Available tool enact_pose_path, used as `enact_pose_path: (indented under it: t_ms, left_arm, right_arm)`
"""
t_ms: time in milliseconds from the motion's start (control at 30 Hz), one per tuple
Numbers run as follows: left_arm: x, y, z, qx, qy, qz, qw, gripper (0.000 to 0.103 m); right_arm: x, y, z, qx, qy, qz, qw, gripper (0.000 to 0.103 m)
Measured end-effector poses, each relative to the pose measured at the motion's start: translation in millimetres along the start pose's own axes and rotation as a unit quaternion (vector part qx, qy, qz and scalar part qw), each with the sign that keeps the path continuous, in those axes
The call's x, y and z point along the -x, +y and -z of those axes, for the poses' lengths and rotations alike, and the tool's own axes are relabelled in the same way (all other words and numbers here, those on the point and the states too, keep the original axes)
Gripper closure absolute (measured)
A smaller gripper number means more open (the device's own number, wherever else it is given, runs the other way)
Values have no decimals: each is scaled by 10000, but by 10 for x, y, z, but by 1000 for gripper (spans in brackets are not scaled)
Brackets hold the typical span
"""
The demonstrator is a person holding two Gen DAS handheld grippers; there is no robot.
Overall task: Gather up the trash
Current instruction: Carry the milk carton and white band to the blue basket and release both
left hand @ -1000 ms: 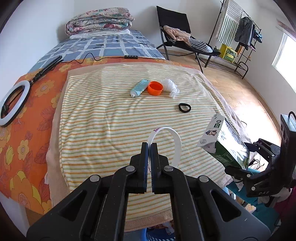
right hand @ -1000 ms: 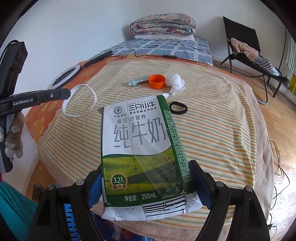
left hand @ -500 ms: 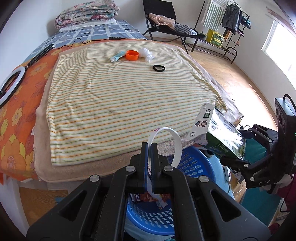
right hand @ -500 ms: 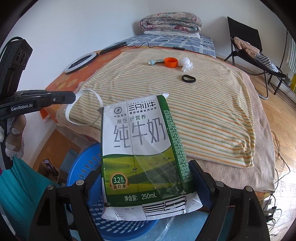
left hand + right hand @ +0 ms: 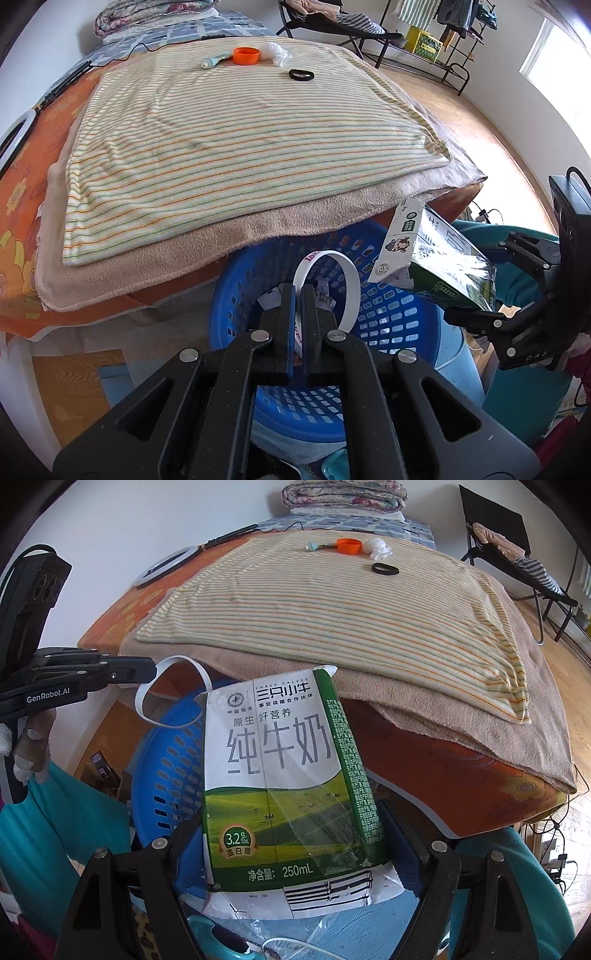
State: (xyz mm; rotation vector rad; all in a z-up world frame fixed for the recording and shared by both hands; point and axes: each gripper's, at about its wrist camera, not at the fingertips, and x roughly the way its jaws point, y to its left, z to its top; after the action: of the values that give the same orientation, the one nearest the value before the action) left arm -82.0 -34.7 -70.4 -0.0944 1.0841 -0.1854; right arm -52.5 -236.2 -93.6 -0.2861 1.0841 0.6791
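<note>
L gripper [image 5: 298, 295] is clamped on a white plastic band loop [image 5: 347, 280], jaws nearly touching w/ only the strip between them. Loop arcs up and to the right of the fingertips, directly over the blue perforated basket [image 5: 391, 310], which sits on the floor just below the bed edge. Some scraps lie in the basket, too unclear to name.

R gripper [image 5: 295, 834] grips a flattened 250 mL milk carton [image 5: 284, 775] by its lower sides, jaws spread wide around it. Carton is upright-ish, printed face to the camera, held over the basket's right rim w/ its top near the towel edge.

Left on the striped blanket [image 5: 236, 125], far end: small tube [image 5: 211, 62], orange cap [image 5: 245, 56] and crumpled white tissue [image 5: 275, 52] close together; black ring [image 5: 301, 75] apart, nearer.
</note>
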Motion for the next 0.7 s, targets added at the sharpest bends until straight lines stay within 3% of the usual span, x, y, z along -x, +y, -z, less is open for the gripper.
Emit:
enact_pose_path:
  t_ms: [700]
  left_arm:
    - [-290, -115, 195, -160, 451, -75, 9988, 103]
  right_arm:
    - [-276, 161, 115, 260, 439, -19, 9987, 18]
